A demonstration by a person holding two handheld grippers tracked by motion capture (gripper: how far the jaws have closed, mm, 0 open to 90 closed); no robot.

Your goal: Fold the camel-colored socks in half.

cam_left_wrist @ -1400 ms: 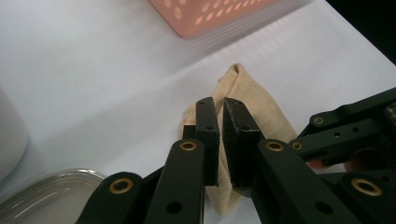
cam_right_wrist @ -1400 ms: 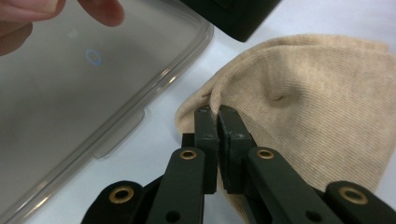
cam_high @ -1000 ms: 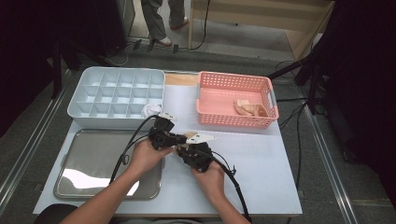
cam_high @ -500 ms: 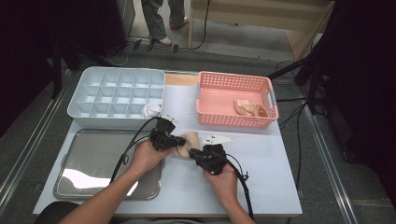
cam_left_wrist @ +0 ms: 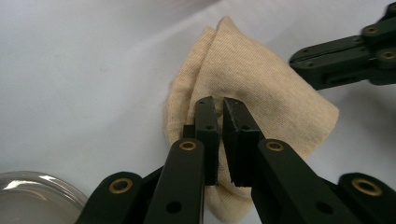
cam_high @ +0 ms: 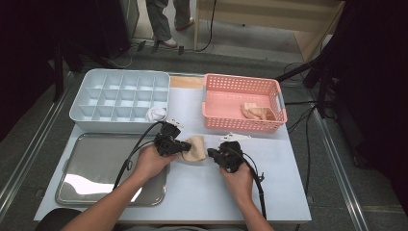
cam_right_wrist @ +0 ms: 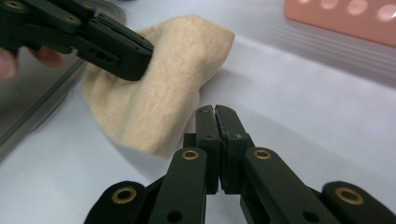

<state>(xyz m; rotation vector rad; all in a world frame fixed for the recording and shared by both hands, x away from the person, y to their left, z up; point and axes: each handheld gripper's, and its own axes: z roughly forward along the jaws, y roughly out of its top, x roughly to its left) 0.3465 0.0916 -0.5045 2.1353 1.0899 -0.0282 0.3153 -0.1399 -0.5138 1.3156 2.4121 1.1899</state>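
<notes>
A: Going from the big things down, what is hard to see?

B: The metal tray [cam_high: 96, 168] is partly covered by the person's left forearm, and the pale bundle [cam_high: 156, 114] in the grey compartment box [cam_high: 120, 96] is too small to identify. In the pink basket [cam_high: 243, 101], beige cloths [cam_high: 257, 111] sit half behind the wall.

A: And the cloth on the table?

B: The beige cloth [cam_left_wrist: 261, 93] is a soft knit, folded into a rumpled wedge, lying on the white table [cam_high: 269, 168] between the two grippers.

A: The grippers?

B: The left gripper [cam_left_wrist: 219, 105] pinches a fold of it, jaws nearly together. The right gripper [cam_right_wrist: 215, 109] has just been closing; its jaws meet on nothing, just beside the cloth's edge.
</notes>
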